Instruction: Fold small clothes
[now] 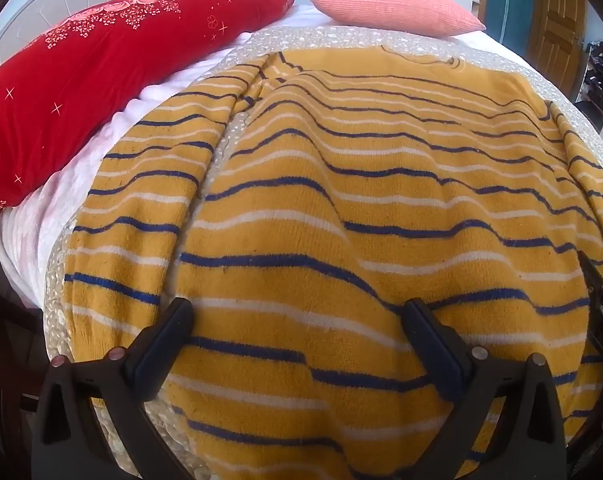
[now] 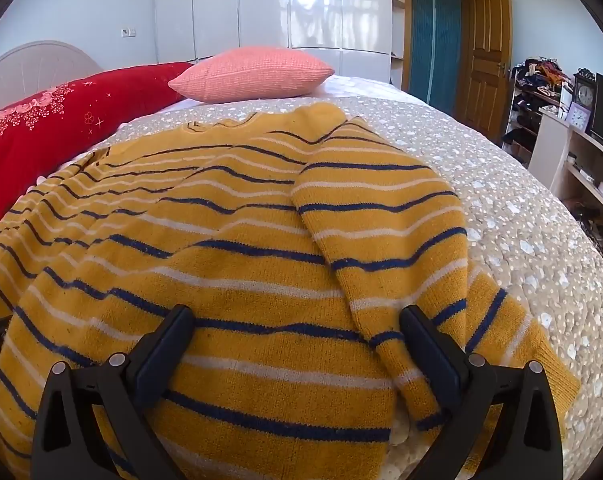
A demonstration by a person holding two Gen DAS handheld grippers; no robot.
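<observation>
A small mustard-yellow knit sweater (image 1: 341, 208) with navy and white stripes lies spread on the bed, its hem toward me and its collar far. In the left wrist view its left sleeve (image 1: 141, 208) lies alongside the body. In the right wrist view the sweater (image 2: 221, 280) has its right sleeve (image 2: 385, 240) folded in over the body. My left gripper (image 1: 297, 316) is open and empty just above the hem. My right gripper (image 2: 297, 320) is open and empty above the hem, its right finger beside the sleeve cuff. Part of the right gripper (image 1: 601, 312) shows at the left view's right edge.
The bed has a grey spotted cover (image 2: 521, 208). A long red pillow (image 1: 101, 80) and a pink cushion (image 1: 393, 6) lie at the head. A white headboard (image 2: 33, 64), wardrobes, a wooden door (image 2: 489, 48) and cluttered shelves (image 2: 573, 152) stand beyond.
</observation>
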